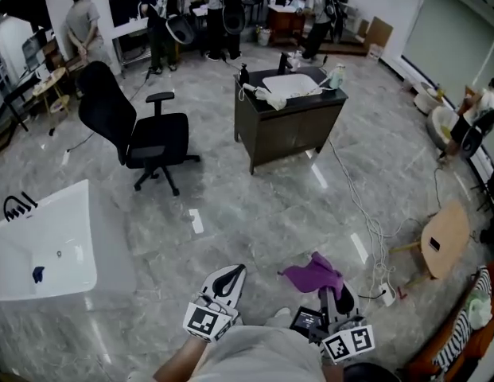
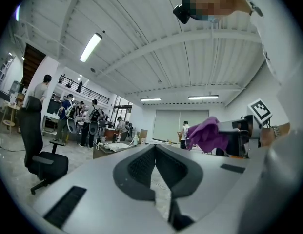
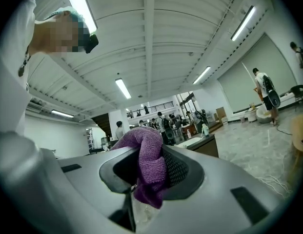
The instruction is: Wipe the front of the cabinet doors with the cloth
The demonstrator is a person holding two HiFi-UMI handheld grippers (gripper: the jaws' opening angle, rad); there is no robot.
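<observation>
While the left gripper (image 2: 155, 149) has fingers pressed together, the right gripper (image 3: 145, 152) pinches the cloth (image 3: 152, 175).

The left claw (image 1: 232, 272) and the right claw (image 1: 332, 294) sit low in the head view, side by side, both held level and pointing forward. The left claw's jaws are closed together with nothing between them. The right claw's jaws are clamped on a purple cloth (image 1: 312, 275) that bunches out past the tips
</observation>
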